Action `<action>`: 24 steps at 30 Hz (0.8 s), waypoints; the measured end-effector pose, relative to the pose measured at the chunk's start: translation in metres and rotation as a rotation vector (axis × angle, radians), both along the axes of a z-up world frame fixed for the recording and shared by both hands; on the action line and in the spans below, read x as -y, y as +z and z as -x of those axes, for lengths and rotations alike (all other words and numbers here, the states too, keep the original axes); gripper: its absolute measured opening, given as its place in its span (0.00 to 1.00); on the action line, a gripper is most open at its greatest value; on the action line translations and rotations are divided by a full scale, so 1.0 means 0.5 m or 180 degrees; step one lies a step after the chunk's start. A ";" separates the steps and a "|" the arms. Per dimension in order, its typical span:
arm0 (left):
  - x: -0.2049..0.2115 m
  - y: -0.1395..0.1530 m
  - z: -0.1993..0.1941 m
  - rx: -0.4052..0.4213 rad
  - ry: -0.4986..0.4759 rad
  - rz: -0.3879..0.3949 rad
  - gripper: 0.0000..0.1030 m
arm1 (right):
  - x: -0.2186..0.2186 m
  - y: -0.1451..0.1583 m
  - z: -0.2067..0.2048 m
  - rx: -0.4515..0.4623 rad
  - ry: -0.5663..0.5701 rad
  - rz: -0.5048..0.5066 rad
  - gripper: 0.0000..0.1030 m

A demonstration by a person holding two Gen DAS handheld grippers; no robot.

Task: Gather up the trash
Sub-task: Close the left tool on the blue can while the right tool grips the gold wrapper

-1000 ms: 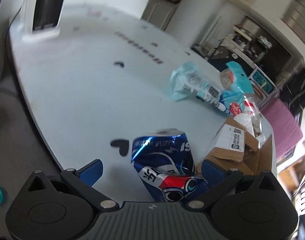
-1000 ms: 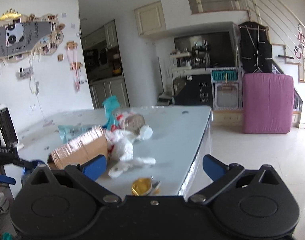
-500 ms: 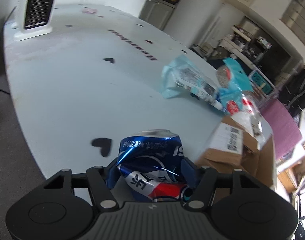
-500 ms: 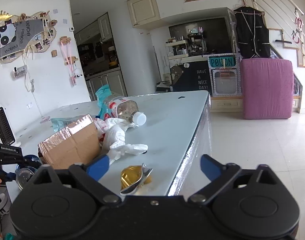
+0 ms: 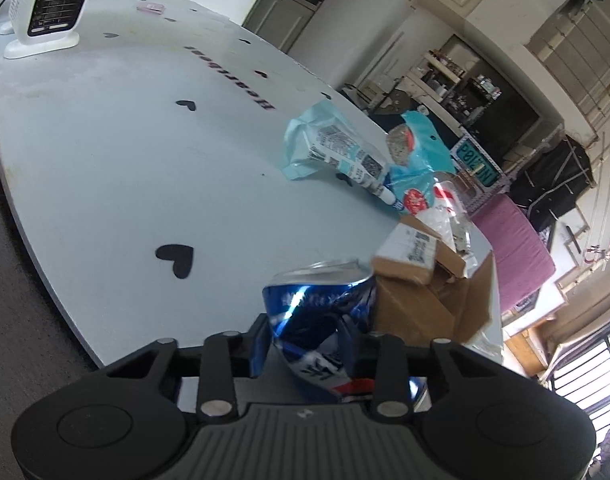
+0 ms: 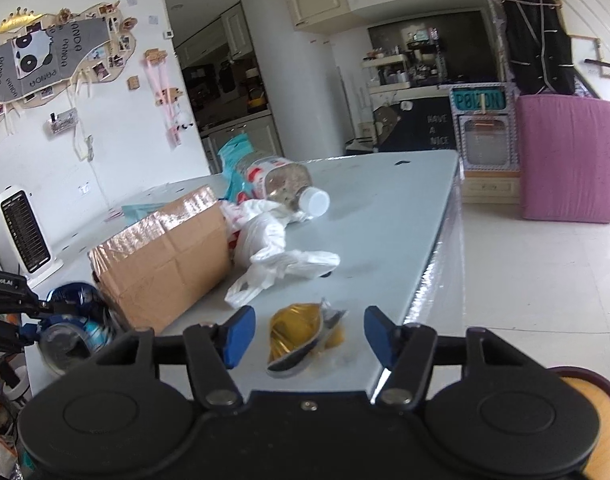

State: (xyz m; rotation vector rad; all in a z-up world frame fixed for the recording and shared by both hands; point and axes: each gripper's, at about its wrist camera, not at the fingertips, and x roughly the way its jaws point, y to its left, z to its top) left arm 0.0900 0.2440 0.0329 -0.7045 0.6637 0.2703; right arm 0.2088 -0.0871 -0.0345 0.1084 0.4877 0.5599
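1. The pale table [image 5: 105,152], printed with black hearts, fills most of the left wrist view; its near edge curves from 9 o'clock down toward 6 o'clock, with grey floor beyond it. From 9 to 12 o'clock the top is bare apart from a white heater [image 5: 49,4] at 11 o'clock.
2. In the right wrist view the table's right edge runs from 5 o'clock up to 1 o'clock, and open white floor [image 6: 545,280] lies past it toward a pink mattress [image 6: 569,156] at 3 o'clock.
3. A brown cardboard box [image 6: 165,256], taped along the top, sits at 9 o'clock in the right wrist view, just beside the can.
4. A knotted white plastic bag [image 6: 273,248] lies against the box, and a clear bottle [image 6: 285,180] with a white cap lies on its side behind it.
5. Teal wrappers [image 5: 333,148] lie at 1 o'clock in the left wrist view, well apart from the table's near edge.
6. The crushed blue can [image 5: 325,312], dented, with red and white print, sits at the table's near edge. The left gripper [image 5: 309,344] has just been closing and its pads now press the can's sides.
7. A crumpled gold wrapper [image 6: 301,332] lies near the table's corner. The right gripper [image 6: 309,334] has just been closing; its blue pads stand either side of the wrapper with gaps left, touching nothing
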 end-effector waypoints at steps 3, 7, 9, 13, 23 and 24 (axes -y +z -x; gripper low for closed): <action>0.007 0.005 0.000 0.0028 -0.0055 -0.0036 0.33 | -0.018 -0.011 -0.013 -0.0023 -0.0011 0.0111 0.60; 0.017 0.009 0.006 0.0101 -0.0117 -0.0075 0.32 | -0.025 -0.018 -0.013 0.0007 -0.0033 0.0165 0.43; 0.024 0.010 0.012 0.0141 -0.0169 -0.0100 0.31 | -0.018 -0.017 -0.013 -0.0038 -0.0013 0.0103 0.43; 0.037 0.013 0.021 0.0177 -0.0299 -0.0092 0.30 | -0.016 -0.009 0.001 0.0004 0.0067 0.0064 0.42; 0.121 0.000 0.002 0.0202 -0.0891 0.0129 0.30 | -0.042 0.029 0.051 -0.0011 0.0604 -0.0152 0.42; 0.131 -0.002 -0.003 0.0205 -0.0913 0.0160 0.30 | -0.047 0.026 0.056 -0.0031 0.0649 -0.0127 0.42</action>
